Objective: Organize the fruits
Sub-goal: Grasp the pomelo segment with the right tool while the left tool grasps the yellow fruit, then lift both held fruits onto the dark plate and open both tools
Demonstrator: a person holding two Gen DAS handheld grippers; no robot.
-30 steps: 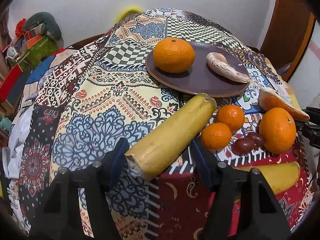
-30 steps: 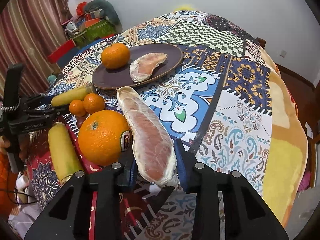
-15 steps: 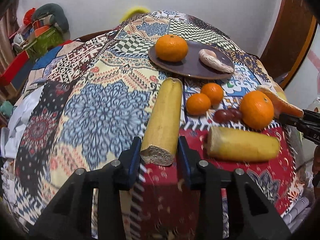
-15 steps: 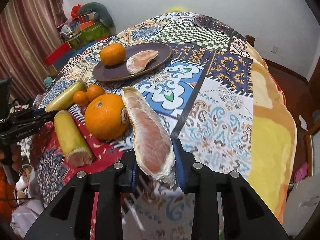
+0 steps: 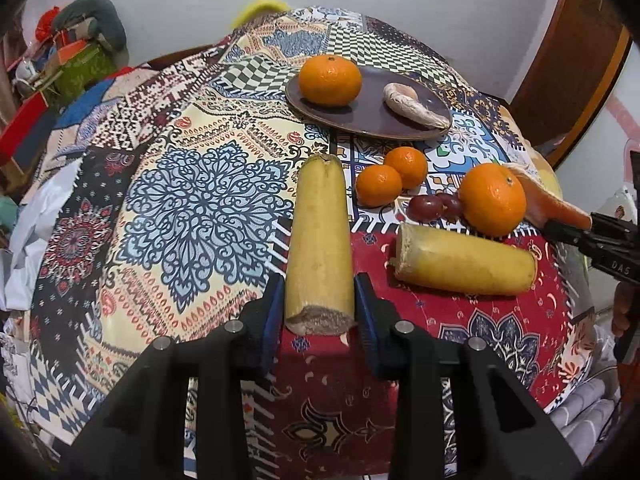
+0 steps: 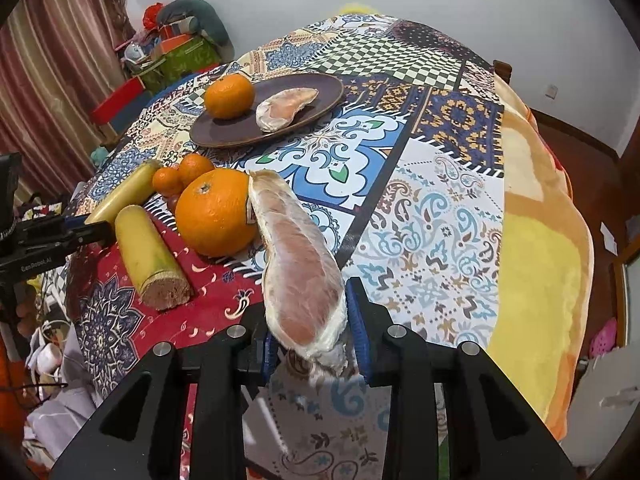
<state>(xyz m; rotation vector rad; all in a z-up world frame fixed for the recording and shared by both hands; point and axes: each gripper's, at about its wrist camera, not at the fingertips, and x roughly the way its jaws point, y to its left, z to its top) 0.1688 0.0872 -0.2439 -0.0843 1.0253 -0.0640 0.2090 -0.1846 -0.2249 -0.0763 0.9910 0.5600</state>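
My left gripper (image 5: 320, 312) is shut on a cut banana piece (image 5: 319, 240) and holds it over the patterned cloth. My right gripper (image 6: 312, 328) is shut on a peeled pomelo segment (image 6: 296, 252), also visible at the right of the left wrist view (image 5: 554, 204). A brown plate (image 5: 372, 116) at the back carries a mandarin (image 5: 330, 79) and another pomelo segment (image 5: 412, 106). A second banana piece (image 5: 464, 266), a large orange (image 5: 492, 199), two small mandarins (image 5: 390, 176) and dark grapes (image 5: 434, 206) lie on the cloth.
The round table (image 6: 440, 184) has a patchwork cloth; a yellow blanket edge (image 6: 548, 240) hangs at its right. Clutter and boxes (image 5: 68, 64) stand beyond the table's left side. A wooden door (image 5: 576, 56) is at the back right.
Both grippers have closed on their fruit and lifted. The left one took the banana piece and turned it straight; the right one raised the pomelo segment beside the large orange.
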